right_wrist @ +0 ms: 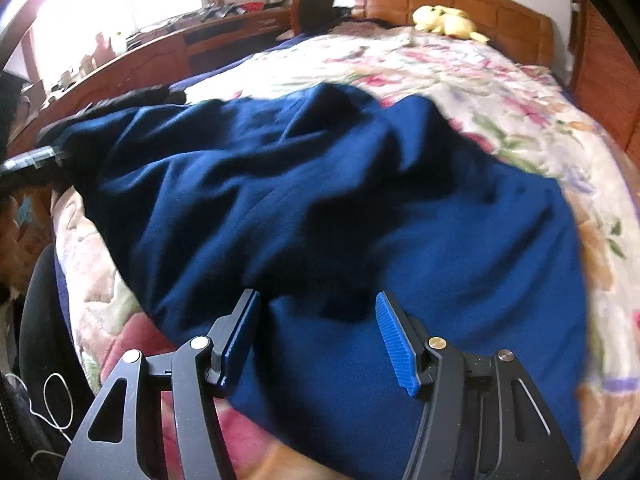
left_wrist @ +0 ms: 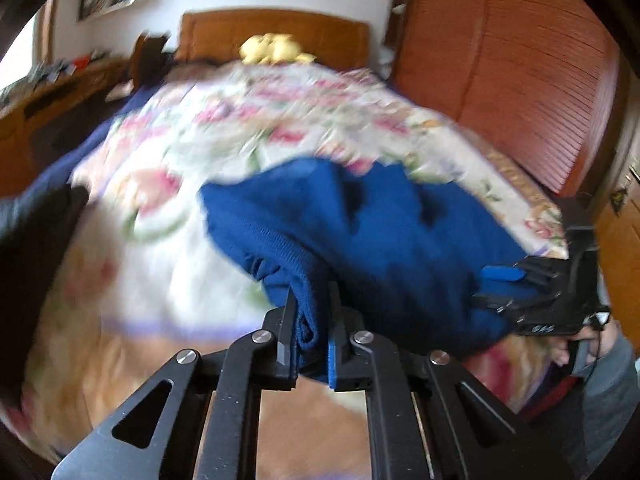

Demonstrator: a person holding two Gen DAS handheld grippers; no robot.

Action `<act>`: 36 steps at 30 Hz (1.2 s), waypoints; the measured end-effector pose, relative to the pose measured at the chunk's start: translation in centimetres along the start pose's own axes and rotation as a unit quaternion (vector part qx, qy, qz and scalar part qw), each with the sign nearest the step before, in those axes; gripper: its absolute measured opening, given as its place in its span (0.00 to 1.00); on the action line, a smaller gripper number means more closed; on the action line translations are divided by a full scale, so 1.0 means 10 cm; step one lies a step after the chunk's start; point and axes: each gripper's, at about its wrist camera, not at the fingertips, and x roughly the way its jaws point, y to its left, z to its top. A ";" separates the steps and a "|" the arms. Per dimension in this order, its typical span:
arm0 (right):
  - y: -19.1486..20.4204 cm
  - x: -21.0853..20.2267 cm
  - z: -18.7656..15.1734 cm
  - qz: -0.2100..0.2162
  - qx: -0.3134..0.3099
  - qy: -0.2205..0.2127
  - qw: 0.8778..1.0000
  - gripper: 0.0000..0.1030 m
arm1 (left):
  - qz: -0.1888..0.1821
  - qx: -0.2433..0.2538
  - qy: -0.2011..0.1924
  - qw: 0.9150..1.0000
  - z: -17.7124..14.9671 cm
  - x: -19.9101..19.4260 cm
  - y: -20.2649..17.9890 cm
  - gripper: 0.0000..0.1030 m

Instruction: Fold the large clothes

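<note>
A large dark blue garment [right_wrist: 320,208] lies rumpled across the floral bedspread [right_wrist: 520,92]. In the left wrist view the garment [left_wrist: 380,224] is lifted, and my left gripper [left_wrist: 313,316] is shut on its ribbed edge, holding it above the bed. My right gripper [right_wrist: 318,336] is open, its blue-padded fingers [right_wrist: 394,340] spread just above the garment's near part. The right gripper also shows at the right of the left wrist view [left_wrist: 520,288], by the garment's far side.
A yellow plush toy [right_wrist: 446,20] sits by the wooden headboard [right_wrist: 460,0]. A wooden desk with clutter [right_wrist: 160,52] runs along the left. A wooden louvered wardrobe [left_wrist: 520,68] stands right of the bed. A dark cloth [right_wrist: 132,96] lies at the bed's left edge.
</note>
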 end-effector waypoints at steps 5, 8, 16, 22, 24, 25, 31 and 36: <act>-0.40 -0.30 0.02 -0.038 0.040 -0.032 0.998 0.60 | -0.035 0.068 -0.029 0.997 0.48 -0.01 -0.68 0.10; -0.69 -0.49 -0.02 -0.064 0.067 -0.048 0.995 0.60 | -0.063 0.106 -0.037 0.992 0.65 0.04 -1.13 0.09; -1.19 -1.01 -0.27 -0.106 0.133 -0.089 0.981 0.60 | -0.149 0.182 -0.013 0.972 0.77 0.33 -2.24 0.09; -1.50 -1.28 -0.50 -0.135 0.184 -0.107 0.968 0.60 | -0.155 0.193 0.060 0.967 0.49 0.81 -2.59 0.11; -1.54 -1.31 -0.52 -0.138 0.195 -0.111 0.965 0.60 | -0.148 0.195 0.072 0.967 0.44 0.85 -2.62 0.14; -1.55 -1.32 -0.52 -0.137 0.198 -0.112 0.964 0.60 | -0.146 0.198 0.071 0.967 0.42 0.83 -2.62 0.17; -1.40 -1.26 -0.43 -0.129 0.170 -0.111 0.971 0.60 | -0.152 0.192 0.028 0.969 0.54 0.46 -2.49 0.37; -1.42 -1.20 -0.39 -0.117 0.158 -0.114 0.974 0.60 | -0.131 0.168 0.012 0.977 0.60 0.37 -2.15 0.46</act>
